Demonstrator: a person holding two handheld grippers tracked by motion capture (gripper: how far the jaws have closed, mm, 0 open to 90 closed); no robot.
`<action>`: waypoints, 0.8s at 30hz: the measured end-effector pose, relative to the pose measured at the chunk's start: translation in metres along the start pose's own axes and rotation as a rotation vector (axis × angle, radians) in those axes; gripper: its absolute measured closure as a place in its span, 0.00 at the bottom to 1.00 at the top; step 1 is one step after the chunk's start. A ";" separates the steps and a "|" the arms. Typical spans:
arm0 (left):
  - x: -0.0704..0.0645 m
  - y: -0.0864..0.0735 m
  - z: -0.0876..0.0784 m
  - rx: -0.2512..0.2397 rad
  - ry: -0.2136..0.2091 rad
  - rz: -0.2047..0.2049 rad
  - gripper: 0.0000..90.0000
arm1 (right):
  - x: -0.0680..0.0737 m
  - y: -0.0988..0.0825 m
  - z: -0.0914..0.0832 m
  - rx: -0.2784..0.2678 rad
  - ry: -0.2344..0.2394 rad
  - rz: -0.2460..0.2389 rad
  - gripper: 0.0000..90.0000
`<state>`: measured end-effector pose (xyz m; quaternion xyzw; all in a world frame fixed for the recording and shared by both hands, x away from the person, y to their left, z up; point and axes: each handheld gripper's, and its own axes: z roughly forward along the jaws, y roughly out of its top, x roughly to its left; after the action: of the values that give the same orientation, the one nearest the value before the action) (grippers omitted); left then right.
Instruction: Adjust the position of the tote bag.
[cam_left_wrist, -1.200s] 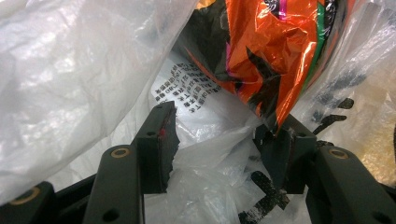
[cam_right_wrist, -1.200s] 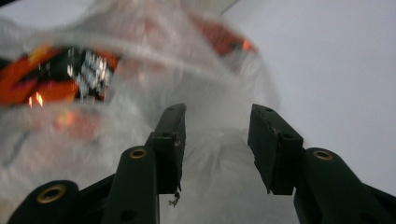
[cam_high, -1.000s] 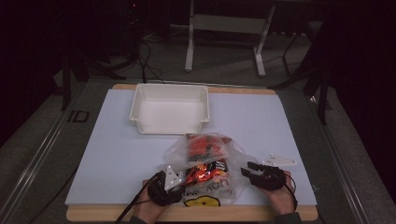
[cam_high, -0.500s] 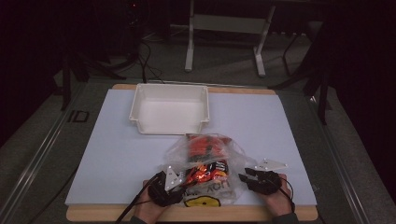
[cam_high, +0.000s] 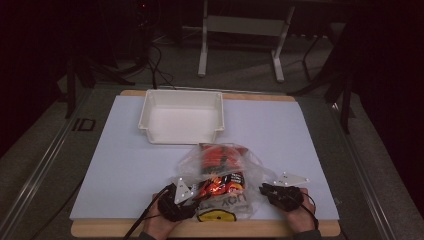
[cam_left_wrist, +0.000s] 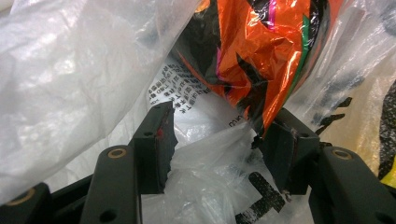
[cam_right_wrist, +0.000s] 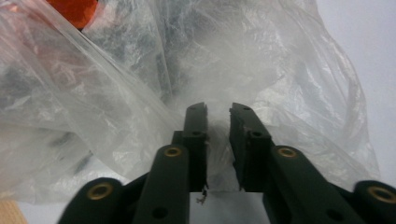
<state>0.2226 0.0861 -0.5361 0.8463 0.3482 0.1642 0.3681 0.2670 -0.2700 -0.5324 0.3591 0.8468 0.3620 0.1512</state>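
Note:
A clear plastic bag (cam_high: 235, 167) lies on the white mat near the front edge, with orange snack packets (cam_high: 216, 156) inside. My left gripper (cam_high: 192, 196) is at the bag's left side. Its jaws stand open (cam_left_wrist: 217, 126) around crumpled film, below an orange and black packet (cam_left_wrist: 261, 51). My right gripper (cam_high: 262, 189) is at the bag's right edge. Its jaws have just been closing and now stand narrow (cam_right_wrist: 218, 109), with the bag's film (cam_right_wrist: 261, 70) in the small gap between them.
A white bin (cam_high: 182, 95) stands behind the bag near the mat's far edge. The white mat (cam_high: 125, 160) lies on a wooden board (cam_high: 100, 229). Dark floor, cables and a metal stand lie beyond the table.
My right gripper has shifted left to the bag's edge and its jaws have drawn much closer together. The left gripper and the bag have stayed in place.

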 end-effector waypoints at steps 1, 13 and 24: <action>0.000 0.000 -0.001 -0.003 -0.003 -0.002 0.52 | 0.000 0.000 0.000 0.000 0.000 -0.001 0.89; 0.004 0.001 -0.036 -0.184 -0.076 -0.058 0.51 | -0.002 -0.002 -0.001 -0.005 -0.005 0.011 0.97; -0.017 0.038 -0.040 -0.229 -0.131 0.008 0.70 | -0.002 -0.002 -0.001 -0.009 -0.005 0.015 0.97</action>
<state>0.2072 0.0754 -0.4817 0.8090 0.2991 0.1485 0.4837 0.2670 -0.2726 -0.5336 0.3656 0.8421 0.3662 0.1521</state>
